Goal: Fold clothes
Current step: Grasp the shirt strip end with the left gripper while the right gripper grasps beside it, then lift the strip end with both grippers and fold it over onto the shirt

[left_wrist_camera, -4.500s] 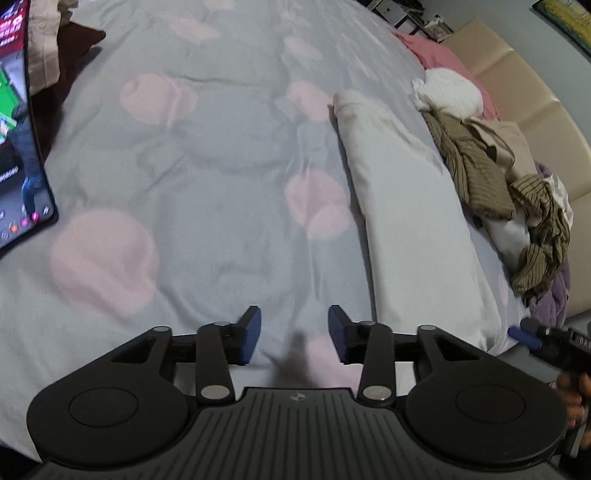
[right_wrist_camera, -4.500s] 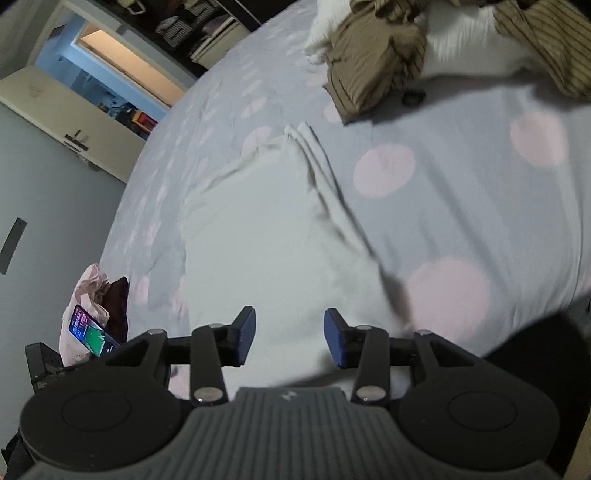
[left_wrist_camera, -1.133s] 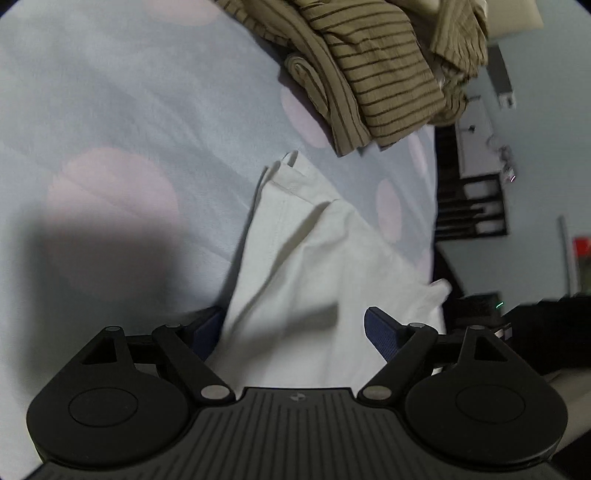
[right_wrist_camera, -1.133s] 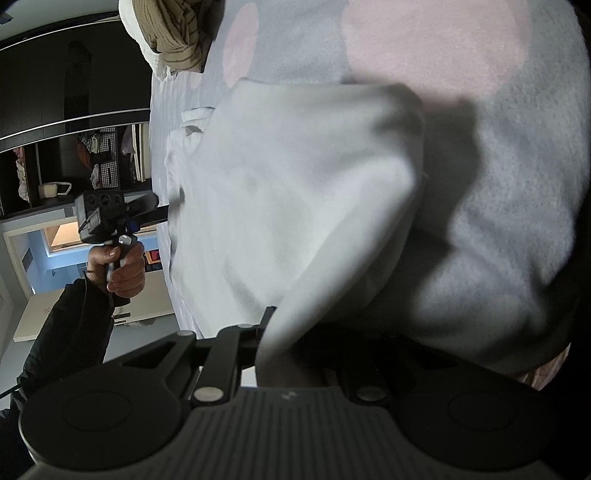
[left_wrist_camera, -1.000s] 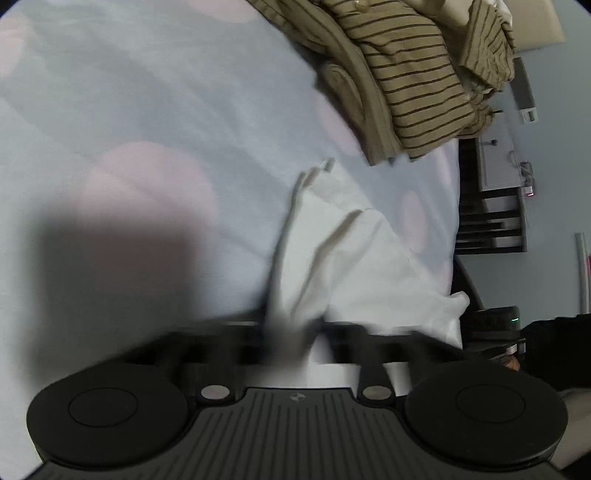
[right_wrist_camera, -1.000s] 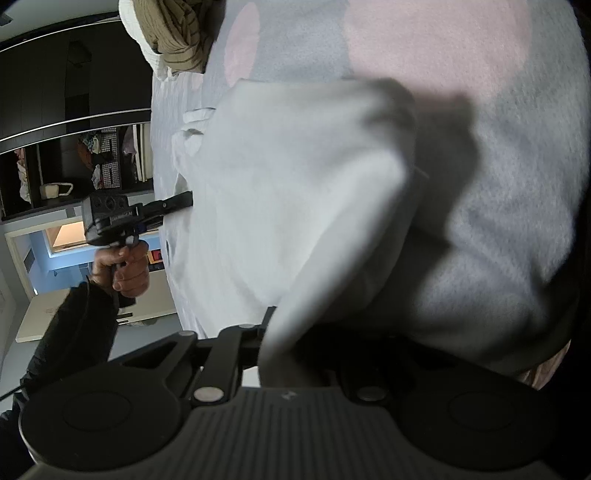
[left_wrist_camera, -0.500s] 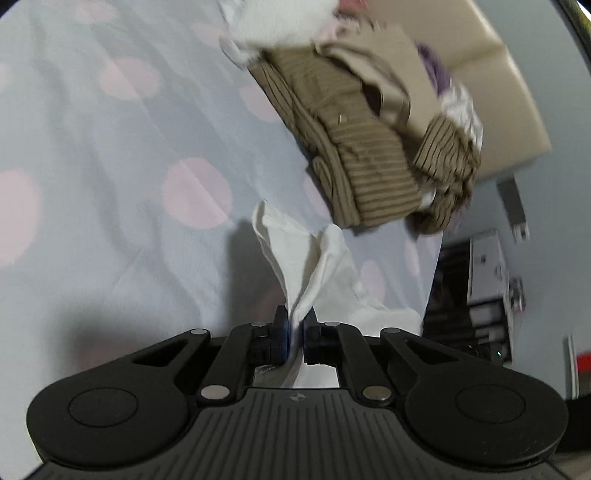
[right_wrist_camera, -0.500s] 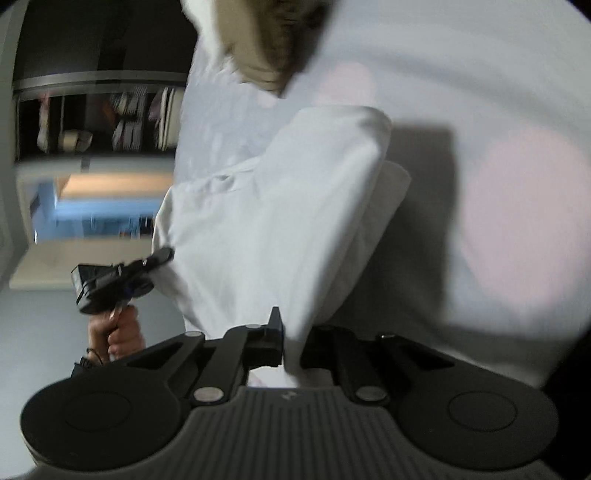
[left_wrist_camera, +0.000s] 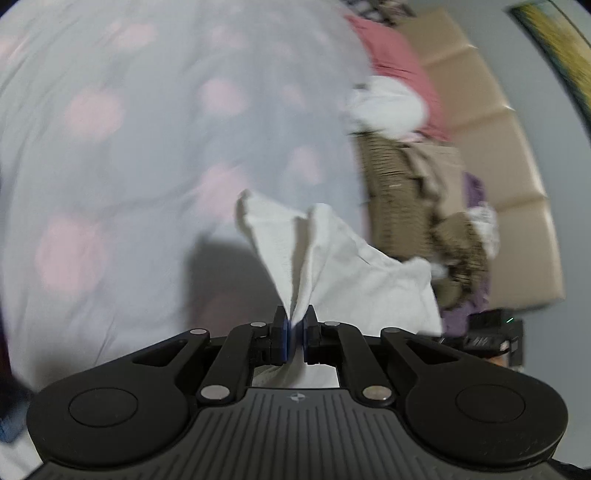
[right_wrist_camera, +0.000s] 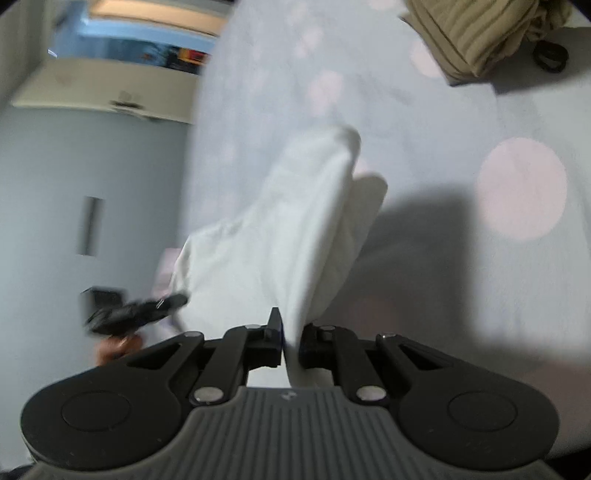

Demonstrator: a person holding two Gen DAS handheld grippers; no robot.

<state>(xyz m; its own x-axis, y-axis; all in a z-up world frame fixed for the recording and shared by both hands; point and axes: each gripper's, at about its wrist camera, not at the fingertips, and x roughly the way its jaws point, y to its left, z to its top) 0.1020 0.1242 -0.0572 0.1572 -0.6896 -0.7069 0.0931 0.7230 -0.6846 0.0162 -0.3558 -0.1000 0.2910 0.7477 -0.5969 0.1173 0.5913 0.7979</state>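
Left hand-held gripper (left_wrist_camera: 294,334): jaws pinched nearly together on a bunched edge of the white garment (left_wrist_camera: 332,266), cloth squeezed between the blue pads & fanning up/out from the grip in two folds. Right hand-held gripper (right_wrist_camera: 290,341): jaws likewise closed down on another edge of the same white garment (right_wrist_camera: 295,221), fabric running up from the pinch as a long doubled fold. Garment is lifted off the bed (left_wrist_camera: 129,147), hanging between the 2 grippers w/ its shadow cast on the bedding below; whether any part touches the cover can't be told. Bed has a pale grey-blue cover w/ pink dots. In the right wrist view the left gripper shows small & blurred at the garment's far edge, w/ a bit of the person's hand (right_wrist_camera: 118,345) under it. Along the bed's edge by the beige padded headboard (left_wrist_camera: 509,177): pile of other clothes — brown striped top (left_wrist_camera: 402,177), white fluffy item (left_wrist_camera: 388,107), pink fabric (left_wrist_camera: 391,59), purple cloth (left_wrist_camera: 472,192). Right wrist view shows the brown striped top (right_wrist_camera: 480,33) near a far corner of the bed, a small dark ring-like item (right_wrist_camera: 550,55) just beside it; can't tell what it is. Both views motion-blurred.
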